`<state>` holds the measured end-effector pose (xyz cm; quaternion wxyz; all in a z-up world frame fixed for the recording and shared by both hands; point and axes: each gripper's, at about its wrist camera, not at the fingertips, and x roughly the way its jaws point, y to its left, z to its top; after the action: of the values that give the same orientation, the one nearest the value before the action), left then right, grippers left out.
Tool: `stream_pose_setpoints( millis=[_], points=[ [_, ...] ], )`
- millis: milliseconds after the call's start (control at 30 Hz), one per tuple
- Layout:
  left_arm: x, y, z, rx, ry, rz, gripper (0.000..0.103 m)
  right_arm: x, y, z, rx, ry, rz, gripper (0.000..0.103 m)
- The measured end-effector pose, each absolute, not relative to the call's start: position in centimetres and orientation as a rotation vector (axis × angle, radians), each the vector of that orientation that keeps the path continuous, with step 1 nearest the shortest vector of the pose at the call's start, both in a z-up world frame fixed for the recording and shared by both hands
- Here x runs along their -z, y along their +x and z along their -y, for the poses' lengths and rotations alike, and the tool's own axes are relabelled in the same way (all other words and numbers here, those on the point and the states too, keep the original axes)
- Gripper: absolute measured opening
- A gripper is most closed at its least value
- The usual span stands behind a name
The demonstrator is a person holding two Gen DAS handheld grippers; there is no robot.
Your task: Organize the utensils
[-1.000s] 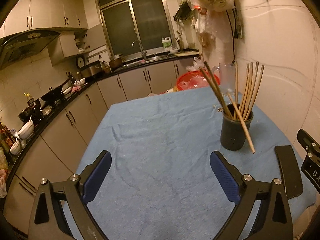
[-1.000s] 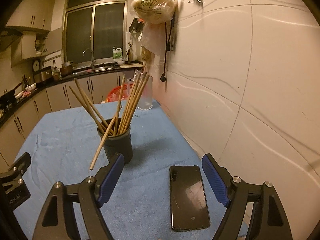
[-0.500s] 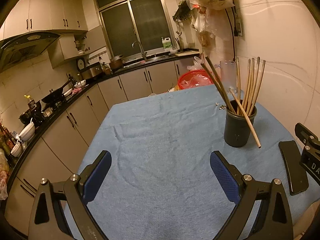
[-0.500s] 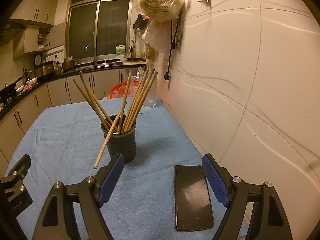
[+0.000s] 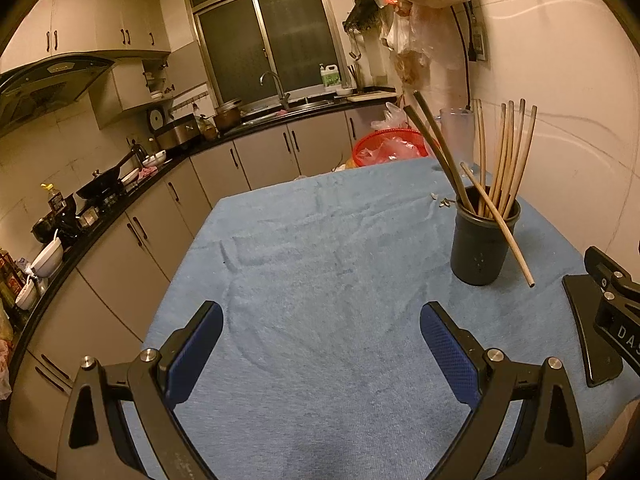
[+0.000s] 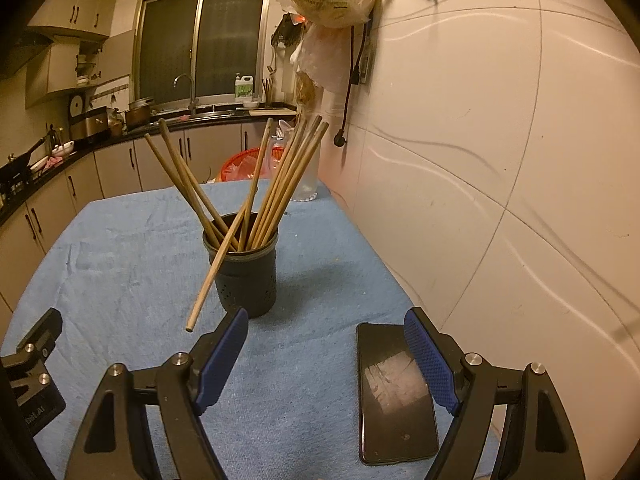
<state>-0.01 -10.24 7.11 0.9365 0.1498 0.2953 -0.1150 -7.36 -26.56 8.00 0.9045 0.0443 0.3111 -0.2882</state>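
Note:
A dark round utensil holder [image 5: 482, 246] [image 6: 245, 276] stands on the blue cloth [image 5: 320, 280] [image 6: 120, 260] near the wall. Several wooden chopsticks [image 5: 508, 152] [image 6: 288, 176] stand in it, fanned out. One chopstick [image 5: 500, 228] [image 6: 218, 264] leans over the rim with its lower end hanging outside in the air. My left gripper [image 5: 320, 348] is open over bare cloth, well short and left of the holder. My right gripper [image 6: 326, 358] is open too, just in front of the holder, nothing between its pads.
A black phone [image 6: 394, 392] [image 5: 588, 332] lies flat on the cloth by the wall, under my right gripper's right finger. A clear jug [image 5: 456, 132] and a red basket [image 5: 386, 148] stand beyond the table's far edge. Kitchen counters [image 5: 120, 188] run along the left.
Both views have drawn back slightly; the holder sits a little farther and higher in each view. Both grippers stay open. The chopsticks have not shifted in the holder.

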Motion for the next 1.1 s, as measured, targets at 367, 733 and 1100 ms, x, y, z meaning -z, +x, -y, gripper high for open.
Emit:
stream_pose_setpoints(
  millis=[367,733,1100],
  points=[
    [-6.9,-0.14,10.2,0.239,0.304,-0.609,0.099,-7.68,-7.19,26.5,0.591,0.088,-0.653,0.083],
    [-7.06,-0.42,9.99,0.242,0.303,-0.603,0.099,-7.63,-7.35,26.11,0.588,0.081,-0.657,0.083],
    [-7.26,-0.67,10.01,0.243,0.301,-0.603,0.099,-7.61,-7.42,25.85,0.586,0.076,-0.658,0.083]
  ],
)
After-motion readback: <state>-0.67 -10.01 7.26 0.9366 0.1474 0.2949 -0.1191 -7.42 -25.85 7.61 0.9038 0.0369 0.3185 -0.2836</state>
